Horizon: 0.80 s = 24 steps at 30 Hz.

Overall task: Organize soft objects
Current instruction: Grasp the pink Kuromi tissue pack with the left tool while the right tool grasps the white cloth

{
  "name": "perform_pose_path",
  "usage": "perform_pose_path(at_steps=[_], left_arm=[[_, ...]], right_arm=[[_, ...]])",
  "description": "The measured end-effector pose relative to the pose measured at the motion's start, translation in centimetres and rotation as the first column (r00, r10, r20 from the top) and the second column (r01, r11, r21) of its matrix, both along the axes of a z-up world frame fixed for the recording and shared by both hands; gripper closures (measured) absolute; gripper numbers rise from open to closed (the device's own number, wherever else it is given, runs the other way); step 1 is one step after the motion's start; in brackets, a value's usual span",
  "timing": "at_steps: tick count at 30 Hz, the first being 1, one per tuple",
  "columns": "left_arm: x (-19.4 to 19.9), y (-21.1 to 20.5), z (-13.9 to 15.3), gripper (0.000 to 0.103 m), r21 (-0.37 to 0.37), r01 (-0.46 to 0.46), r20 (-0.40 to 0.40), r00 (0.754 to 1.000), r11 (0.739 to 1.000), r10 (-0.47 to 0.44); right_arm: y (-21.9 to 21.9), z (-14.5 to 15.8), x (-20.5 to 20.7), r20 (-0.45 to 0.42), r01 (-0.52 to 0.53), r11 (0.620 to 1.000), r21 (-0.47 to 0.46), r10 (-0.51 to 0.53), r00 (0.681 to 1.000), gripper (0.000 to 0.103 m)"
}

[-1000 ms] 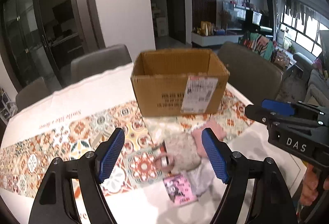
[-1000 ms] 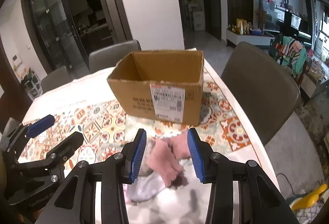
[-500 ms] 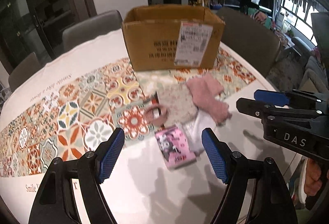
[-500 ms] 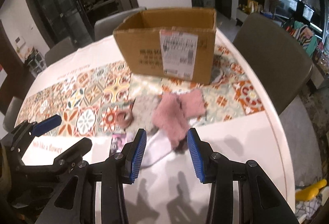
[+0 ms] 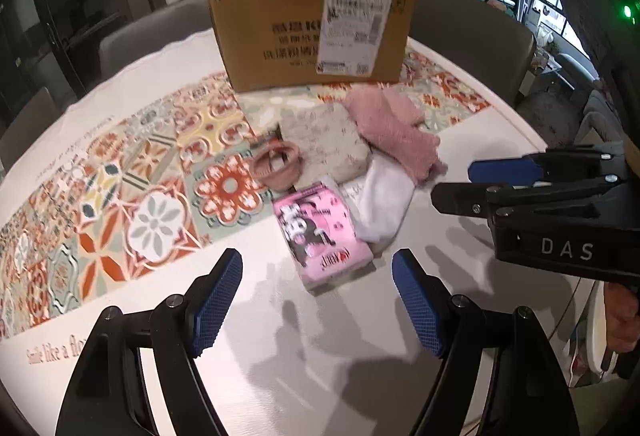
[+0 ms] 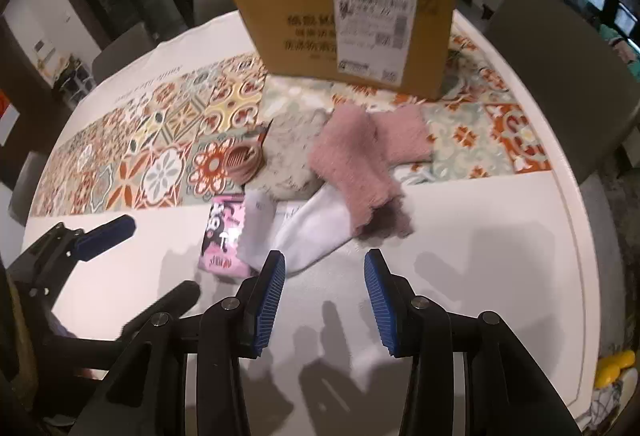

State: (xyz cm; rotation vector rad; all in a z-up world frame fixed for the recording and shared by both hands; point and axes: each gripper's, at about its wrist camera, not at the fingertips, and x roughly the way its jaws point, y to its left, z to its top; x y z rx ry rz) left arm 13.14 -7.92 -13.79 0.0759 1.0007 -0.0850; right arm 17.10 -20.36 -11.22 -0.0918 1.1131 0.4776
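Both my left tongs (image 5: 316, 300) and right tongs (image 6: 324, 302) hang wide and empty over the tabletop (image 6: 480, 256). In front of the cardboard box (image 6: 344, 32) lies the soft heap: a pink fuzzy sock (image 6: 356, 160) draped over a white sock (image 6: 316, 232), beside a pale floral pouch (image 5: 328, 144). I judge the socks light, limp and easy to snag; I'd pinch a bunched fold. The box's inside is hidden, and what sits under the socks I cannot make out.
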Motion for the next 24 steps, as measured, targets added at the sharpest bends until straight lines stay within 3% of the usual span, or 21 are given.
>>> perform_pose_path(at_steps=[9,24], left_arm=[[0.6,-0.6,-2.6,0.026,0.012,-0.006,0.018,1.000,1.000,0.006],[2.0,0.2,-4.6,0.027,0.021,-0.059,0.007,0.998,0.998,0.059]], right_arm=[[1.0,-2.3,0.1,-0.045,-0.089,0.996,-0.014,0.088,0.995,0.060],[1.7,-4.0,0.7,-0.085,-0.123,0.992,-0.014,0.122,0.989,0.060]])
